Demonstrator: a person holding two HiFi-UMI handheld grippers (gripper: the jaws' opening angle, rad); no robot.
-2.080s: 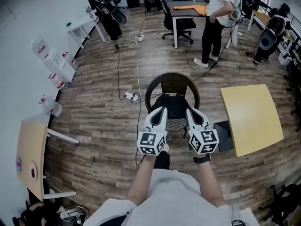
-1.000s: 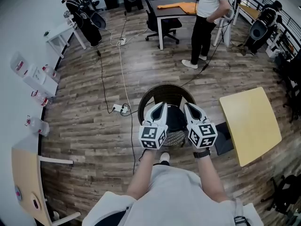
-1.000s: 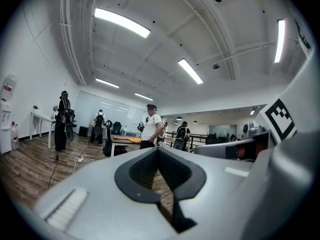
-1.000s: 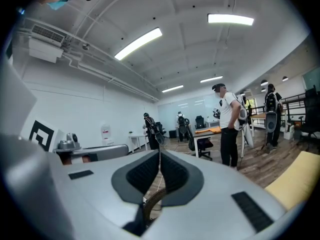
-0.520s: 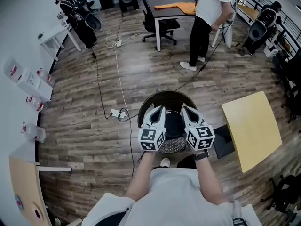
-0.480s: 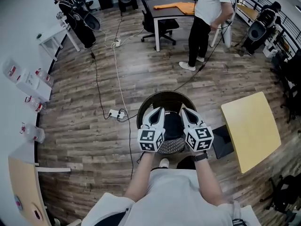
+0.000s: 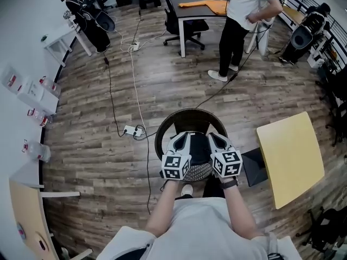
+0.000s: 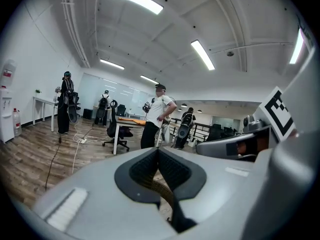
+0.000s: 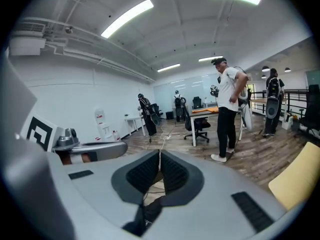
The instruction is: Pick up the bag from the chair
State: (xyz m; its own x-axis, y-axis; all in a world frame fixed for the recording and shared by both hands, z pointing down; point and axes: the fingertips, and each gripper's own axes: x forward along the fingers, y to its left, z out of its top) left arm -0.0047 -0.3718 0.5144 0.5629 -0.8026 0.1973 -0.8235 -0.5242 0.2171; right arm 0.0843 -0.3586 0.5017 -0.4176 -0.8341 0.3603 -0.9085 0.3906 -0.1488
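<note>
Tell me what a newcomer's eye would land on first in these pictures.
First come the left gripper and the right gripper, each with a black-and-white marker cube. They sit side by side low in the middle of the head view, jaws together, over the black bag on the round wicker chair. Next come the bright yellow table at the right and the standing person in a white shirt at the top.

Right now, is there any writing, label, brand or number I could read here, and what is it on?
No readable words or numbers anywhere.
Marker cube on the left gripper: black-and-white square pattern, no letters.
Marker cube on the right gripper: likewise a pattern only.
Water dispenser: red label, too blurred to read.
</note>
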